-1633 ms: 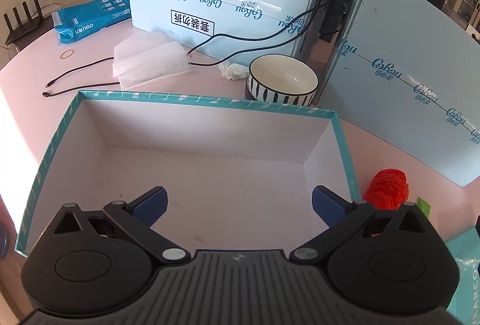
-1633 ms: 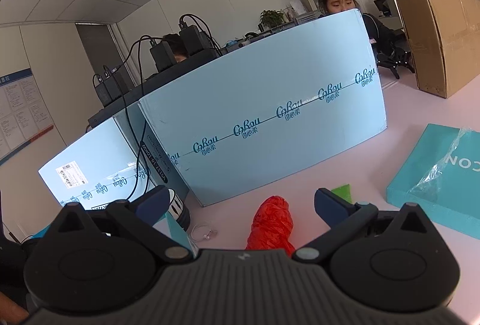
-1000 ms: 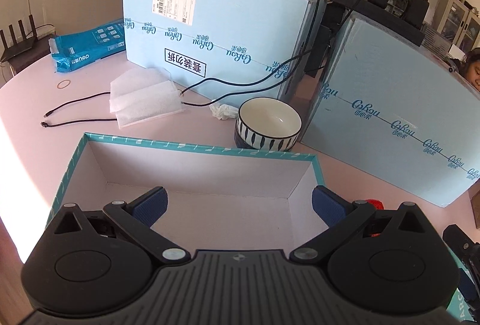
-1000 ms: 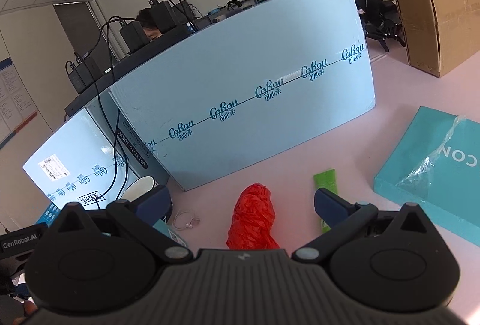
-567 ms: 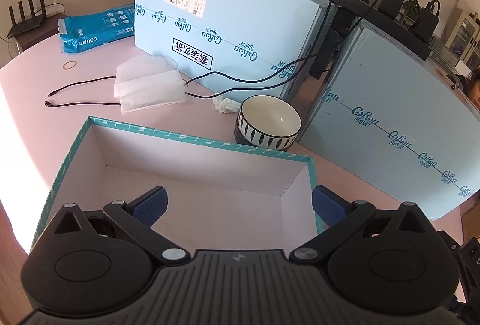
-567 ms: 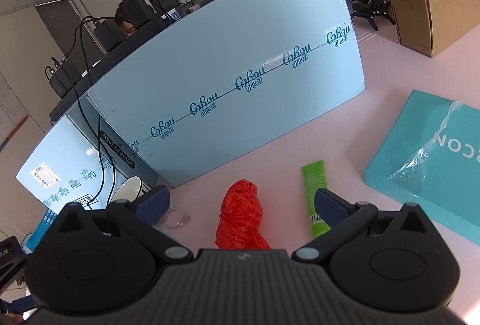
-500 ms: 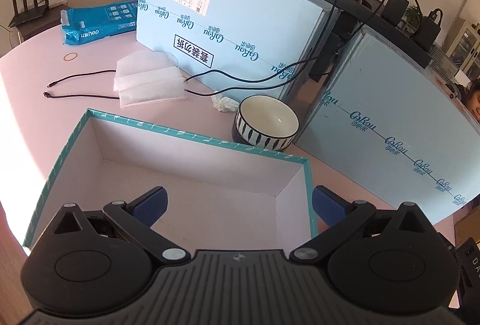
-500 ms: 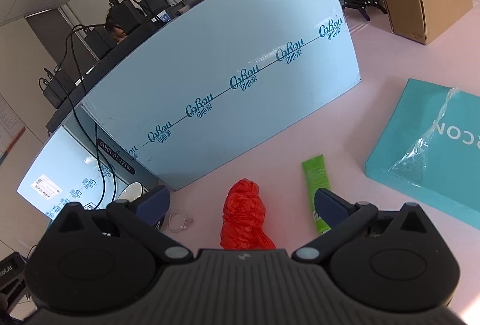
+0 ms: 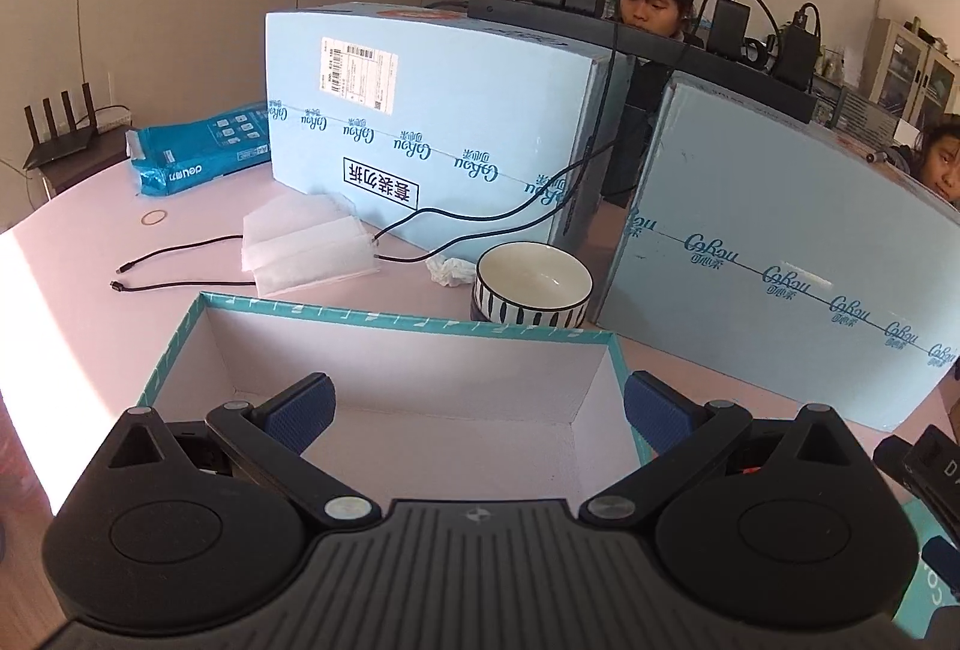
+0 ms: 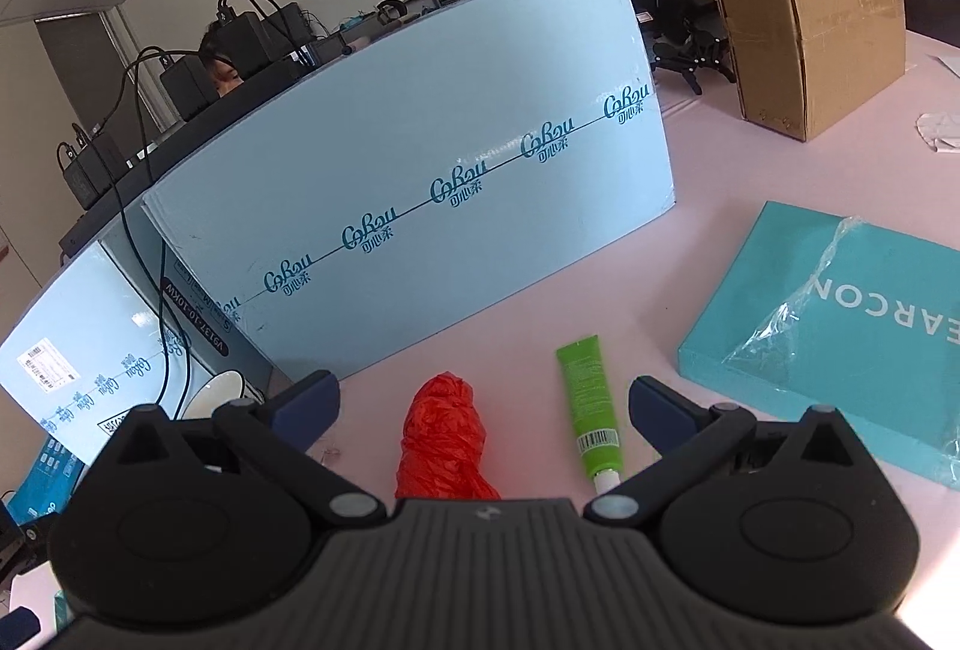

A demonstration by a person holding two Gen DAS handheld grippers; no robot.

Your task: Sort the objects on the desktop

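My left gripper (image 9: 477, 404) is open and empty above an open teal-rimmed box (image 9: 384, 317) with a white, bare inside. A striped bowl (image 9: 531, 287) stands just behind the box, with a crumpled tissue (image 9: 447, 269) beside it. My right gripper (image 10: 483, 398) is open and empty over the pink table. A crumpled red plastic bag (image 10: 444, 440) lies between its fingers, close below. A green tube (image 10: 588, 410) lies just right of the bag, inside the right finger (image 10: 657, 410).
Large light-blue cartons (image 9: 432, 140) (image 10: 420, 206) stand along the back. White foam pouches (image 9: 306, 245), a black cable (image 9: 180, 266), a rubber band (image 9: 153, 217) and a blue packet (image 9: 198, 152) lie left. A teal lid (image 10: 840, 314) and brown carton (image 10: 804, 20) are right.
My right gripper has pulled back and tilted down, so the red bag and the green tube show more fully between its fingers. My left gripper has tilted up over the box. Both stay open.
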